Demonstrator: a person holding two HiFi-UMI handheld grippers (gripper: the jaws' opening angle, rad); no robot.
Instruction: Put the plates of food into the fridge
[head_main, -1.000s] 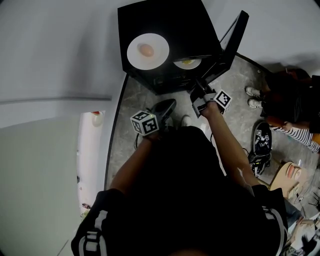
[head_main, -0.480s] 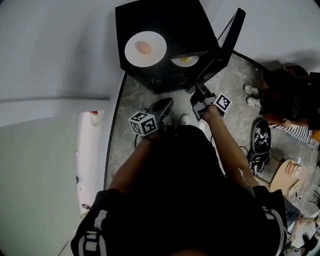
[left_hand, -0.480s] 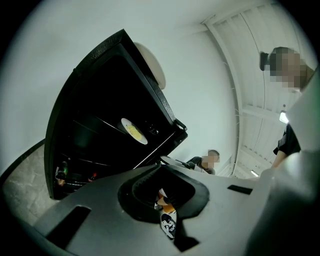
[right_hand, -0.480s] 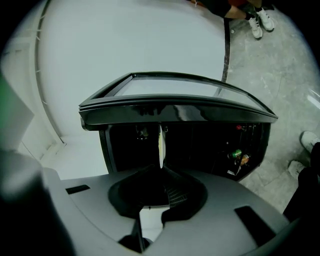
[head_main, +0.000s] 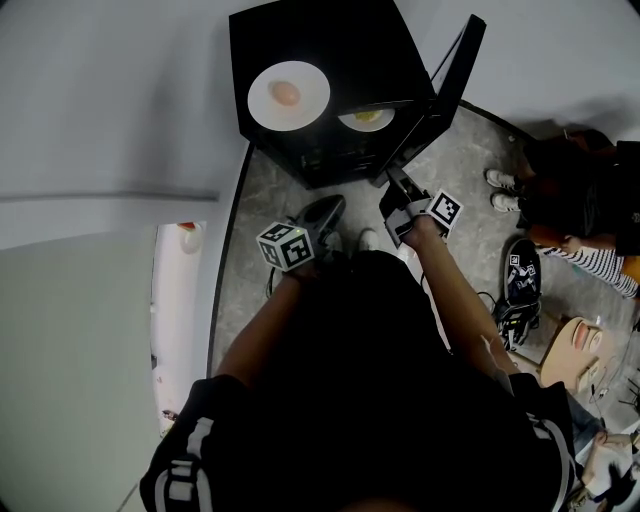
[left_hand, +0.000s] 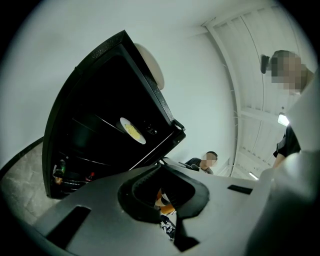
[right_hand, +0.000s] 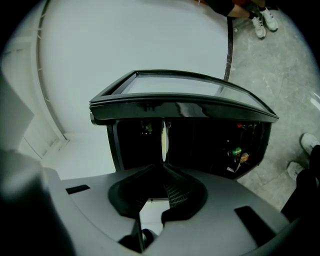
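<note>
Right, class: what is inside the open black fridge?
Inside the fridge, a plate of yellow food lies on a shelf, with small bottles lower down. The dark rear is hidden.

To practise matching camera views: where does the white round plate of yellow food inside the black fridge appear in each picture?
Head view: the white round plate of yellow food sits upper centre, inside the black fridge.
Left gripper view: the plate is left of centre, tilted.
Right gripper view: the plate is central, edge-on.
Shared landmark: the fridge.
</note>
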